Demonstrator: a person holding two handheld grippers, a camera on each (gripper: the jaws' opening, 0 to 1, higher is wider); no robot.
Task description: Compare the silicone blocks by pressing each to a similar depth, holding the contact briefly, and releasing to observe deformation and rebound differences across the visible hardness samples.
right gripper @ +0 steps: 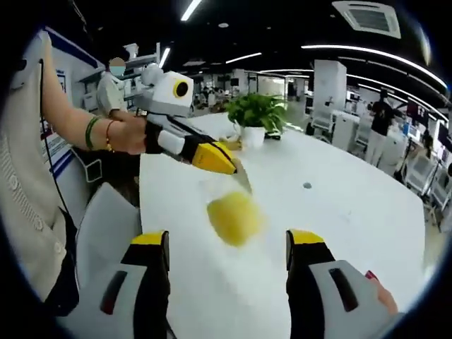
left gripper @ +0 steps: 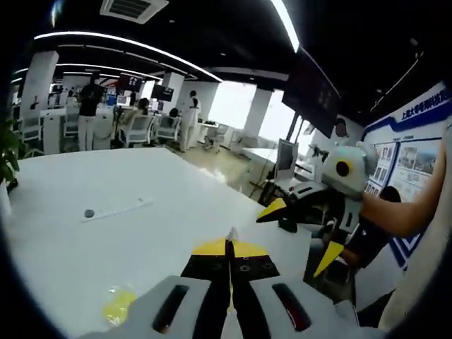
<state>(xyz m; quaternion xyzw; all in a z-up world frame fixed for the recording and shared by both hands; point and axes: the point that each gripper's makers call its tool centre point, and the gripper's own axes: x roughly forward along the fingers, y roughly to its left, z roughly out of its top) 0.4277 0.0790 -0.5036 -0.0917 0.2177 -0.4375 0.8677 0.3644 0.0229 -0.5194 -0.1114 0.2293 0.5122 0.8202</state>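
Left gripper (left gripper: pixel 231 236): jaws closed together, empty, raised over the white table (left gripper: pixel 63 212), apparently not yet pressing.
Yellow block (left gripper: pixel 117 305): on the table, near that gripper's left.
Strip with dark disc (left gripper: pixel 116 210): farther off.
Right gripper (right gripper: pixel 227 244): jaws wide, block (right gripper: pixel 234 217) blurred between them, seemingly lined up to press.
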